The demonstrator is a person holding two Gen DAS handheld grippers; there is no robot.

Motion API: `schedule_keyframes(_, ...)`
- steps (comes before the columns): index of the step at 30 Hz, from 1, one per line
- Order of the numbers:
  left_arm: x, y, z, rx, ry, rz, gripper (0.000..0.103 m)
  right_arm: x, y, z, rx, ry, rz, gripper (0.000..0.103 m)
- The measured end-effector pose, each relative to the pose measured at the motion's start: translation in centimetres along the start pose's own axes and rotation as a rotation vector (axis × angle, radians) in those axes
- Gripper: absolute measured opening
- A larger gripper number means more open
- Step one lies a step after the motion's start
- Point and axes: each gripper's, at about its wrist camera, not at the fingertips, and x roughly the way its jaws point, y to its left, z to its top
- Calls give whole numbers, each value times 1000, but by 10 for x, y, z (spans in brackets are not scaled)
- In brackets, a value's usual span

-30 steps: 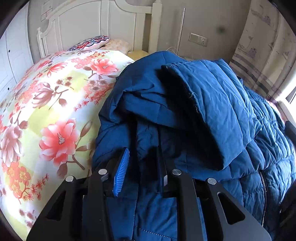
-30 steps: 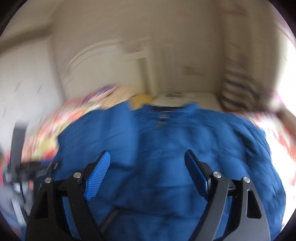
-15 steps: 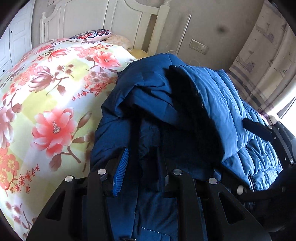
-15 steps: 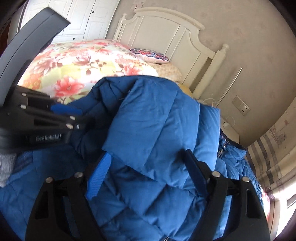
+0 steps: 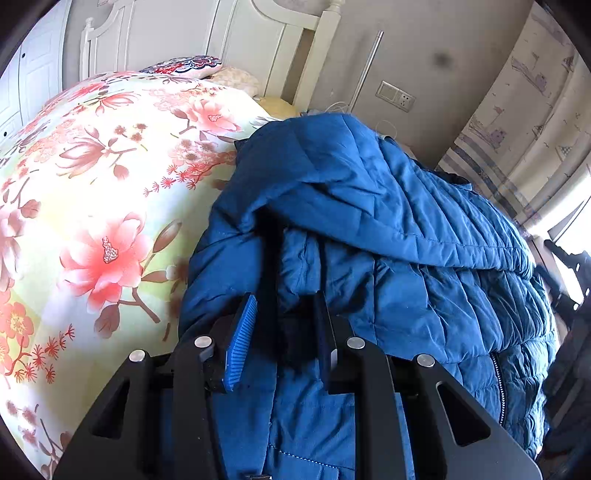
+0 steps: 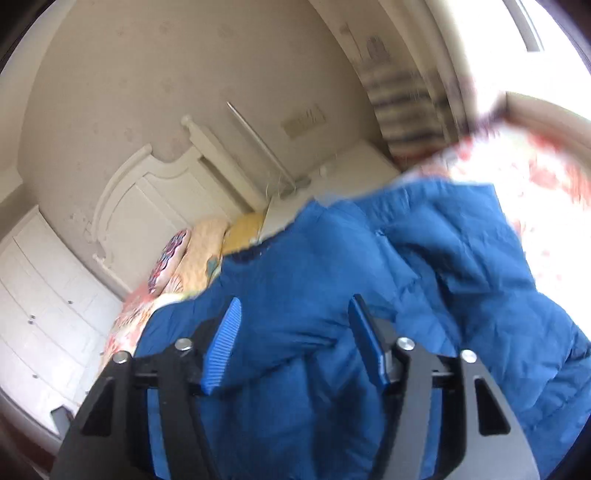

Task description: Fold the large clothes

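jacket point(image 5: 424, 236): quilted matt cloth; bedspread point(image 5: 92, 192): smooth printed cloth; headboard point(image 5: 221, 33): painted wood

The right gripper point(image 6: 293, 332) hovers over a blue quilted jacket point(image 6: 332, 387), its jaws apart after just closing partway. Beyond lie a floral bedspread point(image 6: 517, 177), pillows point(image 6: 199, 251) and a white headboard point(image 6: 147, 206).

The jacket point(image 5: 388, 258) lies on the bedspread point(image 5: 92, 206), with the pillows point(image 5: 184, 66) and headboard point(image 5: 207, 33) behind it.
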Motion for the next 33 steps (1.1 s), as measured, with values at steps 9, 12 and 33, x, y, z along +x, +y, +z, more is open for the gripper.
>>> schedule_keyframes(9, 0, 1, 1, 0, 1, 1, 17, 39, 6, -7, 61, 135, 64, 61)
schedule_keyframes(12, -1, 1, 0, 3, 1, 4, 17, 56, -3, -3, 172, 139, 63, 59)
schedule_keyframes(33, -2, 3, -1, -12, 2, -13, 18, -17, 11, -31, -130, 99, 16, 47)
